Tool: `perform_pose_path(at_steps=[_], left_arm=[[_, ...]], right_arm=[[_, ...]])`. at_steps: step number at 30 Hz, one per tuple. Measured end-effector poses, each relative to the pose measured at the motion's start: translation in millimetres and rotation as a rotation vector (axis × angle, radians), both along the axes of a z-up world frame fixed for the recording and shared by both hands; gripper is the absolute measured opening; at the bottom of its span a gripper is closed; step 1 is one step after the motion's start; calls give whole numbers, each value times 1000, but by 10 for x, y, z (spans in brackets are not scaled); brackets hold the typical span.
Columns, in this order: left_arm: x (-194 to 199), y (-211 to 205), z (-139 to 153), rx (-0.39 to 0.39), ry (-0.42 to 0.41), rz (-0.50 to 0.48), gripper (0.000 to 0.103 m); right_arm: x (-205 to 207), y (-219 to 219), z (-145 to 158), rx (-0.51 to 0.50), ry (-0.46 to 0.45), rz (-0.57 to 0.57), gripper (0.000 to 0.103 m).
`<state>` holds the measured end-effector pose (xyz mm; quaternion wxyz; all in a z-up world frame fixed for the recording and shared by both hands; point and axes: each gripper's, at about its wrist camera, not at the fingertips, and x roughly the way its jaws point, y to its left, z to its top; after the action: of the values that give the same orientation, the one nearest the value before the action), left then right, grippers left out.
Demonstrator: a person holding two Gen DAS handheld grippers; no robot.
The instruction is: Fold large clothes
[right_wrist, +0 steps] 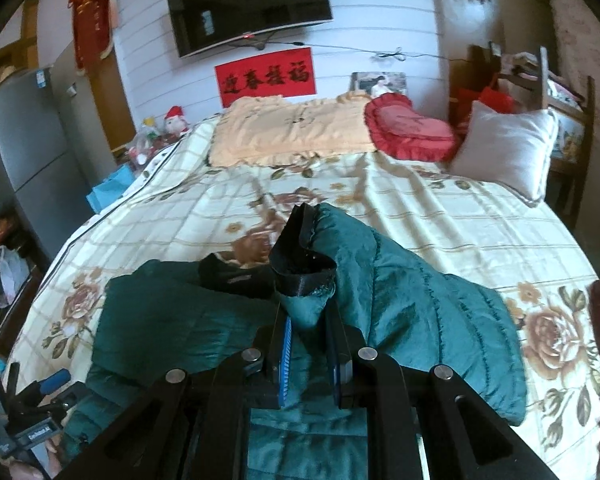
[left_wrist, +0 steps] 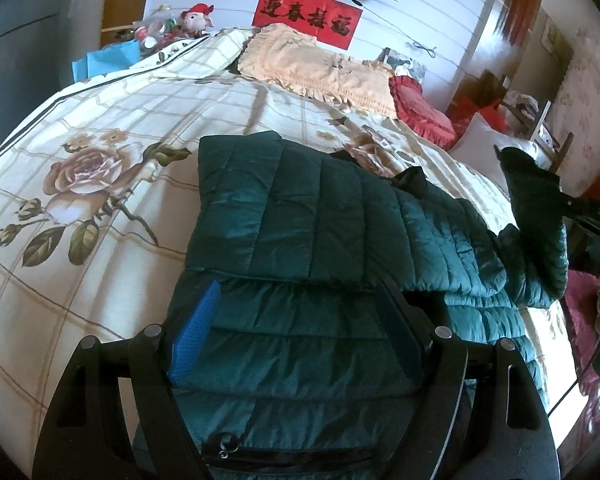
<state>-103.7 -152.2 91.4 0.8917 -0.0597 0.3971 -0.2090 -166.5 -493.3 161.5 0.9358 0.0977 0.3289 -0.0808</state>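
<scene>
A dark green quilted jacket (left_wrist: 300, 216) lies partly folded on the floral bedspread (left_wrist: 100, 120). My left gripper (left_wrist: 300, 290) stands open low over the jacket's near part, and its blue pads (left_wrist: 196, 336) straddle the fabric without pinching it. My right gripper (right_wrist: 306, 314) is shut on a jacket sleeve (right_wrist: 304, 308) just below its black-lined cuff (right_wrist: 300, 256), holding it up off the jacket (right_wrist: 420, 312). The raised sleeve (left_wrist: 536, 200) shows at the right in the left wrist view. At the lower left of the right wrist view, the left gripper's body (right_wrist: 32, 420) is visible.
At the head of the bed lie a cream pillow (right_wrist: 292, 132), a red heart cushion (right_wrist: 412, 128) and a white pillow (right_wrist: 508, 148). A grey fridge (right_wrist: 32, 140) and clutter stand off the bed's left side. Bare bedspread (right_wrist: 420, 208) lies beyond the jacket.
</scene>
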Motion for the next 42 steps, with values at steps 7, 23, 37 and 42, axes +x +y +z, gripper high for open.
perform_pose_path(at_steps=[7, 23, 37, 42], left_arm=[[2, 61, -5, -14, 6, 11, 80], [39, 272, 0, -43, 11, 36, 80], [117, 401, -10, -59, 23, 69, 80], [118, 401, -2, -66, 24, 75, 80]], right_arm=[[190, 293, -5, 36, 2, 56, 14], [677, 1053, -70, 114, 25, 213, 14], [968, 1484, -409, 194, 103, 310, 14], [1075, 1555, -646, 242, 159, 332, 14]])
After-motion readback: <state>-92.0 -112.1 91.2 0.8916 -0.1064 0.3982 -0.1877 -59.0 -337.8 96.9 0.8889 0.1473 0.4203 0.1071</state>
